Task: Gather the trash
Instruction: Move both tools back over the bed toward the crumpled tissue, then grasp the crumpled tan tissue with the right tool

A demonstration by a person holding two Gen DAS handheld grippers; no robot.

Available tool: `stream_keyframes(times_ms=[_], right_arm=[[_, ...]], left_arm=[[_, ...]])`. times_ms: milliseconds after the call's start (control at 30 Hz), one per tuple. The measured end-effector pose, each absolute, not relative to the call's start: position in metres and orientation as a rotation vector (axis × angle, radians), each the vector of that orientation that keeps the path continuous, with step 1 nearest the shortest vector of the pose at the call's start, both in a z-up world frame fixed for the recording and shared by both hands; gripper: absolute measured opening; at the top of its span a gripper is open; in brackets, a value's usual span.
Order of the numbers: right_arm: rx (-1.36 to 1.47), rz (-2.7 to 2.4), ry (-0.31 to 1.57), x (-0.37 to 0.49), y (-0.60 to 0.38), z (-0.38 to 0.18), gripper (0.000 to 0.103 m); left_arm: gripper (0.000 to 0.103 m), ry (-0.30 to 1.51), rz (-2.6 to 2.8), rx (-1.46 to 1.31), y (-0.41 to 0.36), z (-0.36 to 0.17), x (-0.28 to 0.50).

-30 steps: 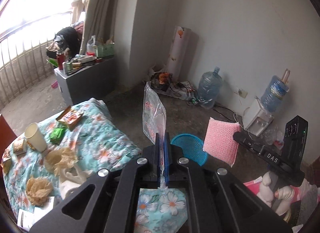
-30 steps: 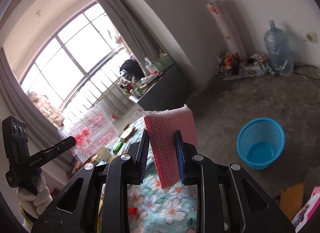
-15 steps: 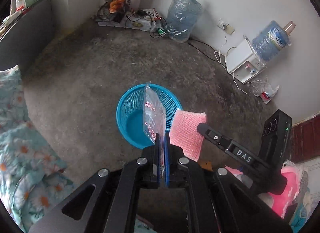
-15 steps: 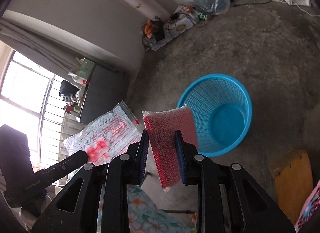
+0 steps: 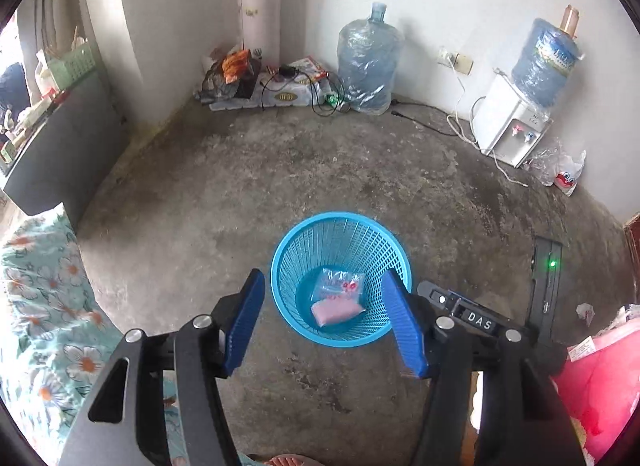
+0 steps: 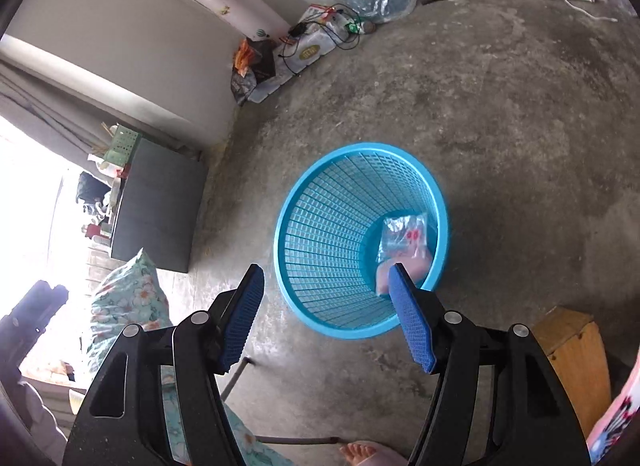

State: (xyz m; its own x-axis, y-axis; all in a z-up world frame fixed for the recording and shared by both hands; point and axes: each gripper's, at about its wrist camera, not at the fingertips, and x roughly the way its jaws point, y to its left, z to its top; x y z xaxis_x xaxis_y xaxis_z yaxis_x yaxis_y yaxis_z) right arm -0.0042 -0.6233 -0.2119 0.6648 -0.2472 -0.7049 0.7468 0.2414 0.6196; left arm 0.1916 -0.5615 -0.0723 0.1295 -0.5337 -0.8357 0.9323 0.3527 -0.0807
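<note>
While both pairs of tongs hang above the blue basket [image 5: 340, 278], their jaws are opening with nothing between them; the left tongs [image 5: 324, 322] and the right tongs [image 6: 328, 318] are released and empty. Down on the basket floor lie the task's things: a clear plastic bag [image 5: 339, 284] with red print, and a pink sponge [image 5: 335, 312] resting partly under it, the two touching; in the right wrist view the same pair sits against the basket's far wall. By my reading, the step in hand is the drop itself, with two pieces of trash just let go into the basket; this round looks done. Next, I judge, the tongs must turn back toward the floral bedspread [image 5: 44, 314] at the left, where more litter may wait; none shows from here. The basket stands upright on the bare concrete floor [image 5: 320, 169], well apart from the water jug [image 5: 368, 65].
</note>
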Motion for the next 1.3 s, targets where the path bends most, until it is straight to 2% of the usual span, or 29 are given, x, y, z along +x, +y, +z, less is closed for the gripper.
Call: stream_keyframes(times_ms=[67, 267, 467, 600, 733, 867, 1133, 1267, 1300], right_arm=[[1.085, -0.723, 0.516, -0.004, -0.617, -0.197, 0.063], [0.773, -0.712, 0.481, 0.014, -0.571, -0.114, 0.081], [0.543, -0.433, 0.408, 0.04, -0.5, -0.026, 0.082], [0.446, -0.171, 0.431, 0.072, -0.449, 0.015, 0.082], [0.381, 0.078, 0.496, 0.113, -0.391, 0.038, 0.082], [0.317, 0.216, 0.584, 0.161, -0.331, 0.045, 0.082], [0.205, 0.307, 0.778, 0.263, -0.244, 0.038, 0.081], [0.202, 0.293, 0.908, 0.33, -0.229, 0.019, 0.075], [0.222, 0.282, 0.948, 0.349, -0.23, 0.01, 0.071]], left_arm=[[0.059, 0.882, -1.171, 0.491, -0.541, -0.045, 0.194], [0.059, 0.821, -1.189, 0.312, -0.424, 0.05, 0.219], [0.059, 0.726, -0.972, 0.176, -0.239, 0.132, 0.249], [0.064, 0.643, -0.792, 0.061, -0.11, 0.16, 0.249], [0.064, 0.636, -0.663, -0.059, -0.007, 0.147, 0.246], [0.064, 0.711, -0.606, -0.111, 0.051, 0.104, 0.245], [0.064, 0.865, -0.56, -0.158, 0.082, 0.042, 0.277], [0.064, 0.913, -0.543, -0.171, 0.085, 0.028, 0.301], [0.062, 0.919, -0.542, -0.175, 0.085, 0.025, 0.307]])
